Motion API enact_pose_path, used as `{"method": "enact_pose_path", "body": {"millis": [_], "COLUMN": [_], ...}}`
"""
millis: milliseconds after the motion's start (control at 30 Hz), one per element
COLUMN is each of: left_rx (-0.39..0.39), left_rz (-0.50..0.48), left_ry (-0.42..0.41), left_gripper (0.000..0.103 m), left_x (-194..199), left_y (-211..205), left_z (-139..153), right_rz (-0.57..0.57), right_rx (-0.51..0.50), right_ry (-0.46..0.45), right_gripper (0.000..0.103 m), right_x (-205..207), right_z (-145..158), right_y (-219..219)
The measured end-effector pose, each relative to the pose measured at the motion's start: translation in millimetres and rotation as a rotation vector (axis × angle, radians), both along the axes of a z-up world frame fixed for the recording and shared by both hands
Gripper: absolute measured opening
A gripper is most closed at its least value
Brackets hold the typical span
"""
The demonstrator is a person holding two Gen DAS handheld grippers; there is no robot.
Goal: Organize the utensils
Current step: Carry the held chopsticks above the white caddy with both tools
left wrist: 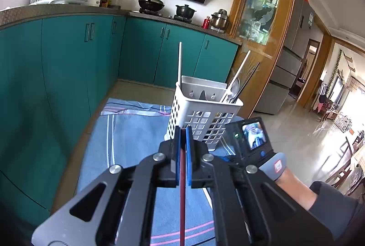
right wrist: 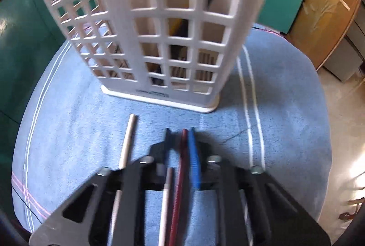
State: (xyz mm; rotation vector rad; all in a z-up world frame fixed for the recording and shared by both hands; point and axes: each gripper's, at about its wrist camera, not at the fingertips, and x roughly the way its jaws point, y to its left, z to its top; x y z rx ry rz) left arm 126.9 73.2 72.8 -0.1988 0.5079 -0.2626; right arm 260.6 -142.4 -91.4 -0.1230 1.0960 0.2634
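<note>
Left wrist view: our left hand-held gripper (left wrist: 182,131) pinches a dark red chopstick (left wrist: 182,189), angled slightly downward toward the white basket (left wrist: 203,118). Right wrist view: our right hand-held gripper (right wrist: 180,131) points steeply down at the blue cloth (right wrist: 68,131), jaws closing on another red chopstick (right wrist: 180,168).

The left wrist camera sits behind its own fingers (left wrist: 175,150) and looks forward, tilted a little downward. It is raised above the blue cloth (left wrist: 136,131) and sees far: the white basket (left wrist: 200,113) at middle distance, the teal cabinets (left wrist: 68,63), the stove area and a hallway on the right. The other hand (left wrist: 273,163) with its device shows at the right of this view.

The right wrist camera looks down more steeply past its fingers (right wrist: 194,154). It is very near the basket (right wrist: 159,29), which fills the upper half and is blurred.

Both views share the basket and the blue cloth (right wrist: 68,120) under it.
</note>
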Motion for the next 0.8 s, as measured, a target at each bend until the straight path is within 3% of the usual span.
{"method": "enact_pose_path", "body": {"millis": [100,200,533,800], "left_rx": [0.001,0.004,0.045,0.091], "left_rz": [-0.002,-0.004,-0.014,-0.006], "left_ry": [-0.028,-0.040,-0.050,-0.079], "left_gripper": [0.004,0.004,0.004,0.004], "left_x": [-4,-8,-19,-31], "left_y": [-1,-1,-11,-27], "left_z": [6,10,15,31], "right_rz": [0.010,-0.012,-0.045,-0.038], "right_rx": [-0.033,0.014,0.140,0.216], "right_ry": [-0.020,-0.040,-0.349,-0.462], "right_gripper": [0.005,0.004,0.005,0.004], "right_x": [-4,-15,-131,-187], "right_z": [0,9,125,179], "right_y": [5,-2,-53,-76]}}
